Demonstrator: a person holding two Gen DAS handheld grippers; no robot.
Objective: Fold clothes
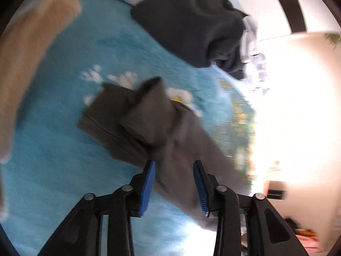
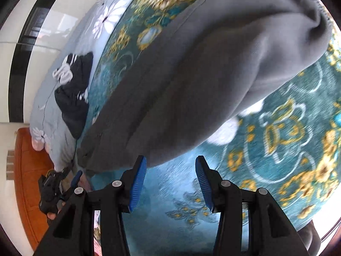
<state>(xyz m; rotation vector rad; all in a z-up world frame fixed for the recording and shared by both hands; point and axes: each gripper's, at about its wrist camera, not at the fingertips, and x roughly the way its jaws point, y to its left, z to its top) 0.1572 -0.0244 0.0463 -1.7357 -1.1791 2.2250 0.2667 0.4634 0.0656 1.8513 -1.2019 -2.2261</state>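
Bed (image 2: 287,132) under teal floral cover, pale wall behind. Grey garment (image 2: 191,81) lies across it, long axis diagonal. Left gripper (image 1: 173,168) spread, garment between pads, unpinched. Right gripper (image 2: 170,164) spread, empty.

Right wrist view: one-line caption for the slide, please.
Right hand-held gripper open above the patterned teal blanket, just short of the grey garment spread across it.

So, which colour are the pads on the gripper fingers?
Blue, on black fingers; the right gripper shows its pads sharpest, in the right wrist view.
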